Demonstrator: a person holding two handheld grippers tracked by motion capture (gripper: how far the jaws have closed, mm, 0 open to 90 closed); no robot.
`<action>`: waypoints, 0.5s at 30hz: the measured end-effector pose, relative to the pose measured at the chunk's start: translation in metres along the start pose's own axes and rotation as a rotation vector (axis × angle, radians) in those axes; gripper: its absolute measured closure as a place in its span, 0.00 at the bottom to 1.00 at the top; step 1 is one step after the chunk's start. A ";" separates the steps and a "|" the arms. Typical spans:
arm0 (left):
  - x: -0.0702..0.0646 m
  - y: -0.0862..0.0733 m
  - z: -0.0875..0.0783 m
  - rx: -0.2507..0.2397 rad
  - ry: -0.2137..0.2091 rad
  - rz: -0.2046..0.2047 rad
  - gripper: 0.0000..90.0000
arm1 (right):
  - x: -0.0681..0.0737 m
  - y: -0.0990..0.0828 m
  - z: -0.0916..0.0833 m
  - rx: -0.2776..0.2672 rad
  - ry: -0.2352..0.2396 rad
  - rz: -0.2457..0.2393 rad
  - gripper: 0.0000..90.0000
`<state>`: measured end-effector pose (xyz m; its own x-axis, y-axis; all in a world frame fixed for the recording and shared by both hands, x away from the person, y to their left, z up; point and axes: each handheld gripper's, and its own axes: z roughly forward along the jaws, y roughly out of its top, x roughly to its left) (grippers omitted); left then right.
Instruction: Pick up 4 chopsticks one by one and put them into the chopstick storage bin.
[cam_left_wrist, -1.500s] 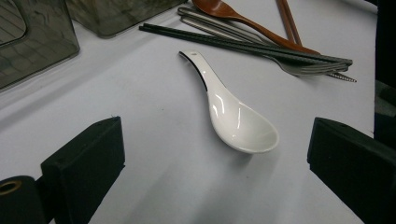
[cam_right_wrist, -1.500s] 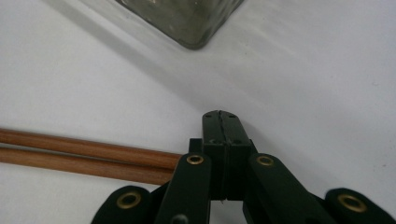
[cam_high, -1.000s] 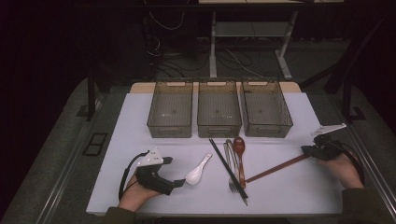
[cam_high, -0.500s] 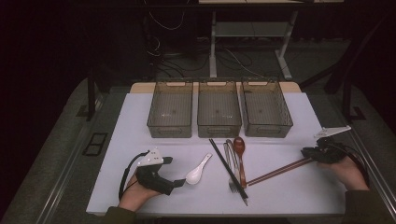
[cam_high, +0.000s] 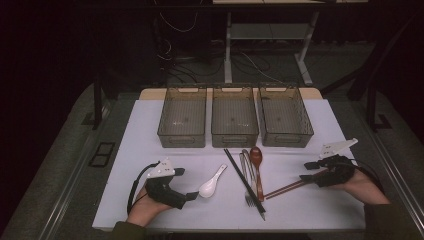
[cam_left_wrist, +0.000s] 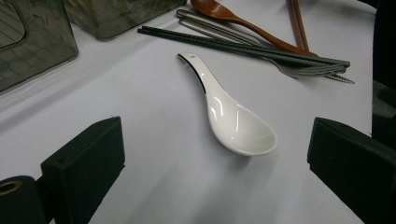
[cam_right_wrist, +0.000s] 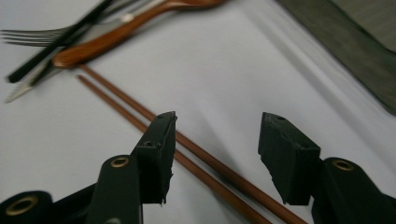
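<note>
A white ceramic spoon (cam_high: 211, 184) lies on the white table (cam_high: 150, 135), bowl toward my left gripper (cam_high: 186, 184). In the left gripper view the spoon (cam_left_wrist: 233, 123) rests between the wide-open jaws of that gripper (cam_left_wrist: 215, 135), untouched. A pair of brown chopsticks (cam_high: 287, 187) lies on the table at the right. My right gripper (cam_high: 306, 171) straddles their far end. Its jaws have just been opening. In the right gripper view the chopsticks (cam_right_wrist: 140, 116) run on the table between the parted jaws of the right gripper (cam_right_wrist: 217, 119), and the pads stand clear of them.
Three empty dark see-through bins (cam_high: 183, 117) (cam_high: 234, 116) (cam_high: 285, 115) stand in a row at the back. In the middle lie black chopsticks (cam_high: 242, 180), a metal fork (cam_high: 248, 192) and a wooden spoon (cam_high: 257, 160), side by side. The table's near edge runs close to both hands.
The right gripper's jaws have opened off the brown chopsticks, and that hand has shifted left along them. The left hand and the white spoon have stayed put.
</note>
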<state>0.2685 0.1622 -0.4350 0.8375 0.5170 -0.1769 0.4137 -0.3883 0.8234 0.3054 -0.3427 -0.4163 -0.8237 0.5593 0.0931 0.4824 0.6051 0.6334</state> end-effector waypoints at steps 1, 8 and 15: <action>0.000 0.000 0.000 0.000 0.000 0.000 0.04 | 0.004 0.002 0.002 -0.001 0.017 -0.018 0.51; -0.001 0.000 0.001 0.003 -0.002 0.004 0.04 | 0.031 0.017 0.027 0.026 0.128 -0.134 0.57; -0.001 0.000 0.001 0.004 -0.002 0.004 0.04 | 0.041 0.022 0.045 0.056 0.169 -0.220 0.65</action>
<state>0.2683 0.1613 -0.4353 0.8400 0.5136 -0.1749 0.4116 -0.3932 0.8222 0.2961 -0.2813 -0.4326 -0.9463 0.3111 0.0877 0.2980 0.7344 0.6098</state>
